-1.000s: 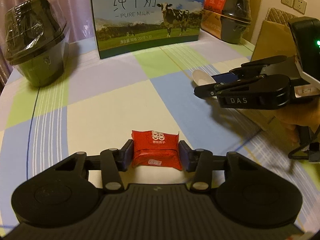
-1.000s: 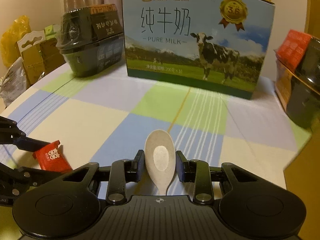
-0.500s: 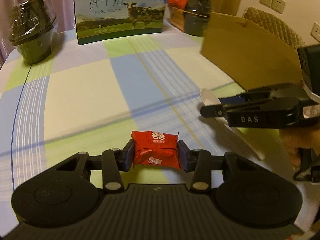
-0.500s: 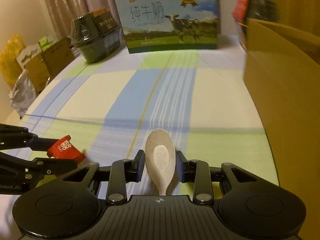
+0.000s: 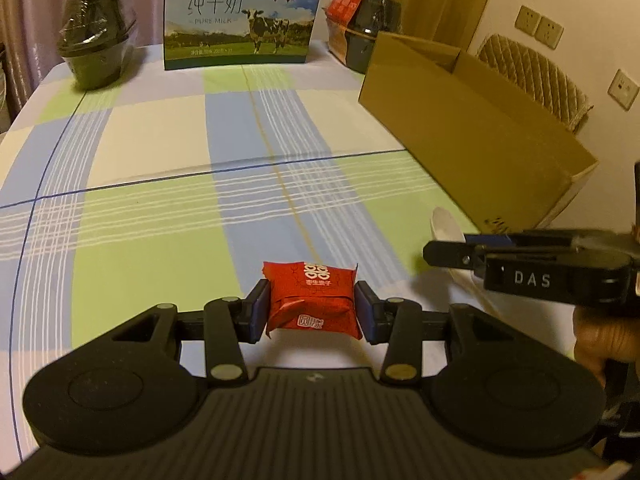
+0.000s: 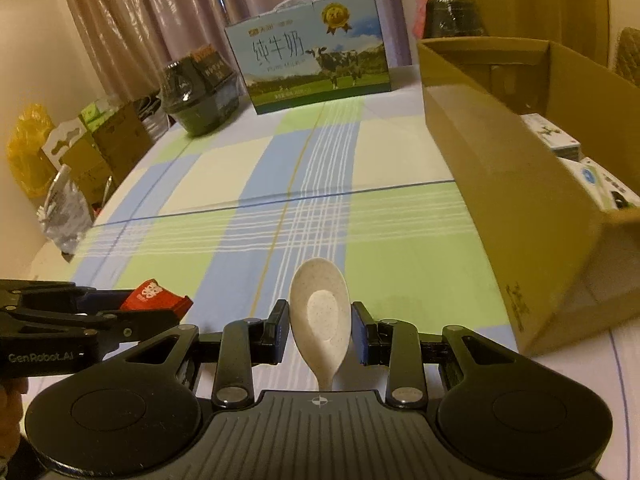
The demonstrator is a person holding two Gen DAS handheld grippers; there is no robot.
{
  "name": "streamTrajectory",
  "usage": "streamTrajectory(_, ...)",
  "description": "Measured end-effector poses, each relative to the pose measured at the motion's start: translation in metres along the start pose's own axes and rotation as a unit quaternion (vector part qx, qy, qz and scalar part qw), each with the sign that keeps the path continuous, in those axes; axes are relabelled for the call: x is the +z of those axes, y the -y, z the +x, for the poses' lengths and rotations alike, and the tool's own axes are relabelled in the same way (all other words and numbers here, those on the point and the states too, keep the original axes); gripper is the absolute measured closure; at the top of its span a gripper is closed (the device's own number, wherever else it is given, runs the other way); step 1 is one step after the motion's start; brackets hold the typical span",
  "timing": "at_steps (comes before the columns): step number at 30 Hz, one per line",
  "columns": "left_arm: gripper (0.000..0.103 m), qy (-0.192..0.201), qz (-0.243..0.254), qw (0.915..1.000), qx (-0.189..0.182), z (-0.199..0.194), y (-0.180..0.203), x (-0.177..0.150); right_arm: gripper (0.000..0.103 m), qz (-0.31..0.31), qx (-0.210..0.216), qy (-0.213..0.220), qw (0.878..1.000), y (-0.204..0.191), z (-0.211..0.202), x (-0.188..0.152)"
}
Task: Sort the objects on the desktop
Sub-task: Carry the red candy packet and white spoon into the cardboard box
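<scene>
Along my left gripper (image 5: pixel 311 307) the jaws are pinched on the flanks of the red snack packet (image 5: pixel 312 300), gripped across its width so the soft wrapper cannot slide out; it hangs clear above the checked tablecloth (image 5: pixel 160 200), with the cardboard box (image 5: pixel 472 128) off to the right. Along my right gripper (image 6: pixel 320 330) the jaws clamp the sides of the speckled spoon (image 6: pixel 320 312), bowl forward and handle trailing back, beside the open box, which I take to be the sorting bin.

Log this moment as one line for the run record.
left tool: shut on red wrapped snack | right tool: shut on speckled white spoon | open brown cardboard box: right of both
</scene>
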State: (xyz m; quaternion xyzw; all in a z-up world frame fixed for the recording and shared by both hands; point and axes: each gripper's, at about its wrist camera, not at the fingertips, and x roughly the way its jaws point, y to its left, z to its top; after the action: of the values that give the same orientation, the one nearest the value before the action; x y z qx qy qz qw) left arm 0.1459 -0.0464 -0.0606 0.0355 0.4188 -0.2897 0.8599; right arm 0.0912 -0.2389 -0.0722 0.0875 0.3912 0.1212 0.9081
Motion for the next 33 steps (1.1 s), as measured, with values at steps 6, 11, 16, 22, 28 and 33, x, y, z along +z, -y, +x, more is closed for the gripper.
streamTrajectory(6,0.064,0.009,-0.003,0.9999,0.006,-0.02,0.017,-0.005,0.073,-0.001,0.005,0.015,1.0,-0.004,-0.026,-0.001)
streamTrajectory(11,0.064,0.01,0.002,0.9999,0.013,-0.033,0.032,-0.006,0.073,0.003,0.007,0.028,1.0,-0.003,-0.044,0.0)
streamTrajectory(16,0.064,0.016,0.006,0.9997,0.017,-0.043,0.044,-0.004,0.073,0.004,0.009,0.04,0.999,0.0,-0.061,0.002)
streamTrajectory(22,0.064,0.021,0.014,0.9995,0.019,-0.053,0.058,0.002,0.073,0.007,0.009,0.052,0.999,0.003,-0.078,0.005)
streamTrajectory(28,0.064,0.023,0.023,0.9993,0.019,-0.057,0.07,0.003,0.073,0.016,0.007,0.059,0.998,0.011,-0.091,0.003)
streamTrajectory(33,0.064,0.023,0.028,0.9992,0.014,-0.057,0.08,0.009,0.073,0.023,0.004,0.068,0.997,0.018,-0.104,0.006)
